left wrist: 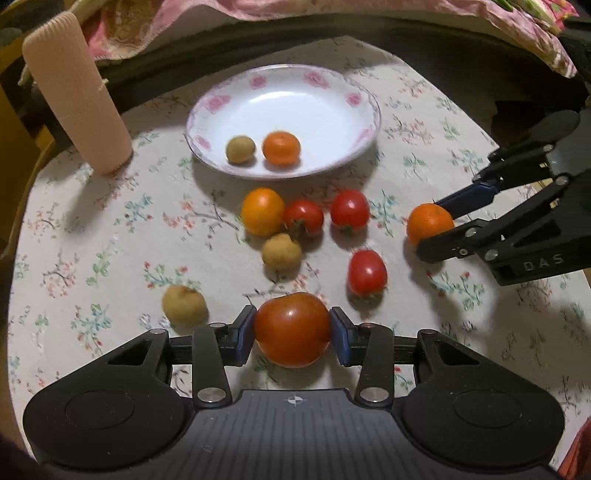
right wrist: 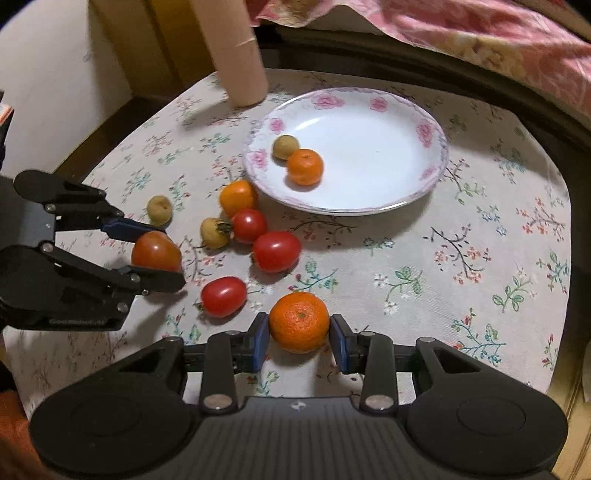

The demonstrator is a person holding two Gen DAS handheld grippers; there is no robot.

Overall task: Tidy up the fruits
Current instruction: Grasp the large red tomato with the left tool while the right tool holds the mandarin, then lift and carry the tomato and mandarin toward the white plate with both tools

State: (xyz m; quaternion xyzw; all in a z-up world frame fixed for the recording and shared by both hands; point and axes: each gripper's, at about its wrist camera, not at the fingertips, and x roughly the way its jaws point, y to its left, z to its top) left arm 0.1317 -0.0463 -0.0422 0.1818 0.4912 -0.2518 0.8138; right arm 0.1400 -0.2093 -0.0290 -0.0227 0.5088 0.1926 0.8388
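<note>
Squeezing a big tomato [left wrist: 291, 328] on its round sides, the left gripper [left wrist: 292, 334] has it near the table's [left wrist: 424, 110] front edge. The right gripper [right wrist: 299, 332] holds an orange [right wrist: 299, 322] — firm, bumpy. The tomato is soft and smooth, so grip gently — the plate [left wrist: 354, 147] waits farther back.

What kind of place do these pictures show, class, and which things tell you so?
Most likely a home, perhaps a bedroom or living room. A flowered tablecloth covers a small table holding a rose-patterned plate and loose fruit, and a pink flowered blanket lies just behind it.
</note>
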